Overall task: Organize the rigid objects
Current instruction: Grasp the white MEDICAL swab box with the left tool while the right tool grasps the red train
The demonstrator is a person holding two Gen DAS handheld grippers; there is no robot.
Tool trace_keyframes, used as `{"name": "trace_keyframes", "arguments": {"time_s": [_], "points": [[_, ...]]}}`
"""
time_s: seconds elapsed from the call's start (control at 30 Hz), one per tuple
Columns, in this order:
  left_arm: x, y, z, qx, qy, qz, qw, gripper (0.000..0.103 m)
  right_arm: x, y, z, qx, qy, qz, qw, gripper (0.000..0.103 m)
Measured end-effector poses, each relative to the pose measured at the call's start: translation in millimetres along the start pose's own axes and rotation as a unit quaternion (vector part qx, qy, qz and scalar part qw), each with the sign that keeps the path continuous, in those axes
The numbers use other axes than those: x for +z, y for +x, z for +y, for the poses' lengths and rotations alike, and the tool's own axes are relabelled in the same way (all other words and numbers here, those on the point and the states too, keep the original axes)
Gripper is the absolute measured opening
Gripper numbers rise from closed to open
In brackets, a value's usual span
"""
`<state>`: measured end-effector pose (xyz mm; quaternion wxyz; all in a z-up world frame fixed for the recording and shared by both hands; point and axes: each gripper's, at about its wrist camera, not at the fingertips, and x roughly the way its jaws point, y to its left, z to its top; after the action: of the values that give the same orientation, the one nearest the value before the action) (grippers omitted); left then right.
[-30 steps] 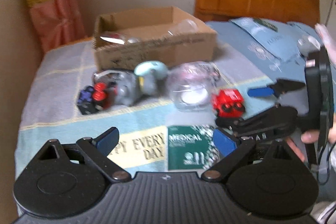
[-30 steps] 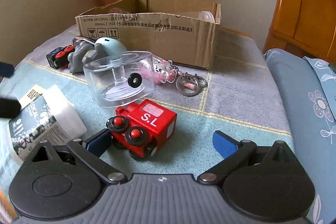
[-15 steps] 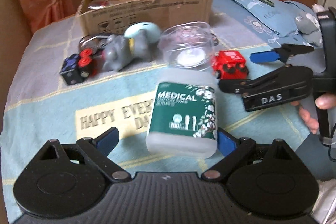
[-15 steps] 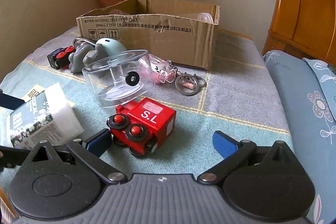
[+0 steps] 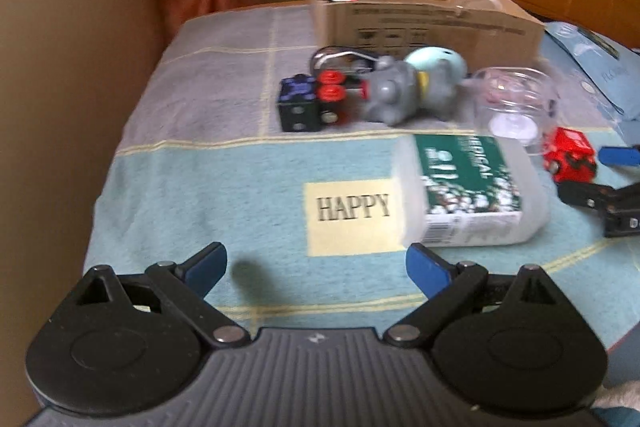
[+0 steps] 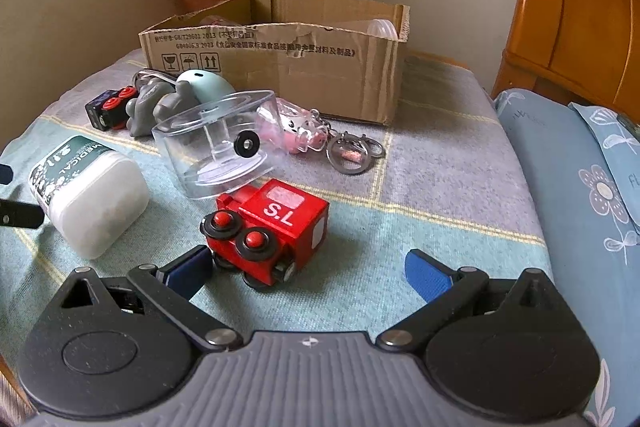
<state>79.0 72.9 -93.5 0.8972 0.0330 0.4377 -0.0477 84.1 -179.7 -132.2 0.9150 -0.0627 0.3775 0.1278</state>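
Cardboard box (image 6: 276,55) at back of bed, clear tub (image 6: 218,143), keyrings (image 6: 352,151) and grey toy (image 5: 394,93) crowd in front. Red train (image 6: 268,227) lies on its side just ahead of right claw (image 6: 308,269), touching left pad, jaws wide. Left claw (image 5: 316,267) wide, empty; white medical bottle (image 5: 468,191) lying down ahead-right.

Both wrist cameras look steeply down, close over the bed, sharing the cardboard box (image 5: 420,15) (image 6: 280,55).
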Motion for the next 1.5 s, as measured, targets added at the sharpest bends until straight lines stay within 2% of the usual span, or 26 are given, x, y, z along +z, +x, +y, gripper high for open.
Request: {"name": "trace_keyframes", "arguments": {"time_s": [0.13, 0.33, 0.5, 0.67, 0.8, 1.0, 1.3, 1.43, 1.5], "points": [[-4, -3, -3, -0.023, 0.013, 0.003, 0.9996, 0.096, 4, -1, 4, -0.013, 0.011, 0.024, 1.000, 0.103], [-6, -7, -23, -0.051, 0.043, 0.000, 0.9978, 0.096, 21, 12, 22, -0.006, 0.005, 0.041, 0.999, 0.103], [-5, 0, -35, -0.057, 0.050, 0.006, 0.9971, 0.097, 26, 17, 21, -0.001, -0.001, 0.036, 0.999, 0.103], [-6, 1, -40, -0.065, 0.059, 0.000, 0.9961, 0.100, 13, 7, -6, 0.006, -0.007, 0.025, 1.000, 0.103], [-5, 3, -48, -0.073, 0.071, -0.004, 0.9948, 0.101, 6, 1, -21, -0.008, 0.009, 0.025, 1.000, 0.103], [4, 10, -62, -0.078, 0.074, -0.010, 0.9942, 0.102, 1, 0, -18, -0.024, 0.024, 0.010, 0.999, 0.103], [16, 20, -76, -0.073, 0.061, -0.020, 0.9953, 0.101, -3, -2, -20, -0.018, 0.018, -0.003, 1.000, 0.103], [22, 24, -72, -0.048, 0.038, -0.029, 0.9977, 0.093, -2, -1, -21, -0.013, 0.012, -0.005, 1.000, 0.103], [25, 23, -68, -0.050, 0.032, -0.029, 0.9978, 0.084, -1, 1, -20, -0.011, 0.010, -0.003, 1.000, 0.103]]}}
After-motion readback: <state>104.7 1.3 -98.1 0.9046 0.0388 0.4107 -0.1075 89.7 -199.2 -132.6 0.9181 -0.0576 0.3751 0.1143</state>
